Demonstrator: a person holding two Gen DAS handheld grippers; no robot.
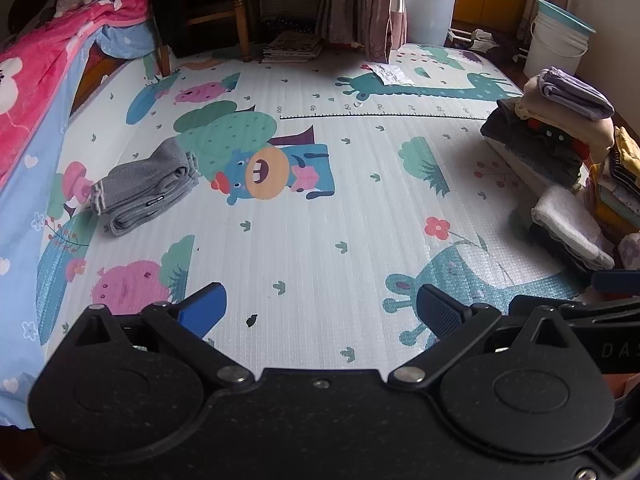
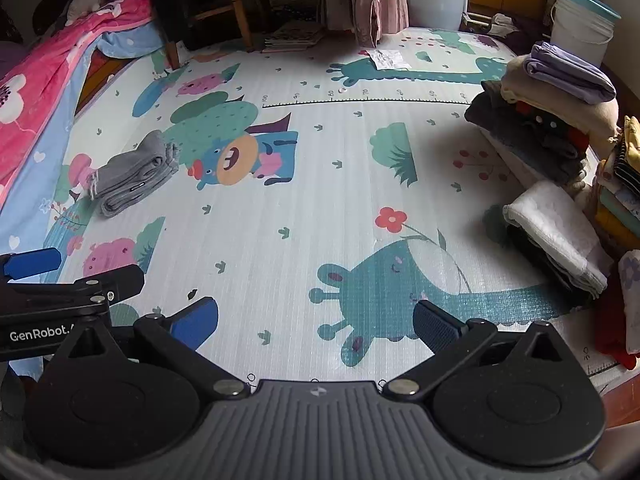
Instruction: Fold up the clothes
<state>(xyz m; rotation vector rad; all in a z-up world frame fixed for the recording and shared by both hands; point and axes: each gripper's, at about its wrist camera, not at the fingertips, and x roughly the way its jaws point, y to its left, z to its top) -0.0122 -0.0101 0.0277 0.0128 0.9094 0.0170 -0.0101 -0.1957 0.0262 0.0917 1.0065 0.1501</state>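
Grey folded garment lies on the mat, left of centre, long axis running lower left to upper right; left gripper and right gripper hover low and level, fingers spread wide, holding nothing.

The left gripper, seen at the left edge of the right wrist view, bears "GenRobot." in white on its black body. The right gripper, at the right edge of the left wrist view, shows the letters "DAS". The far ruler printed on the mat reads 100, 90, 80, 70; the grey garment's small label is too small to read.
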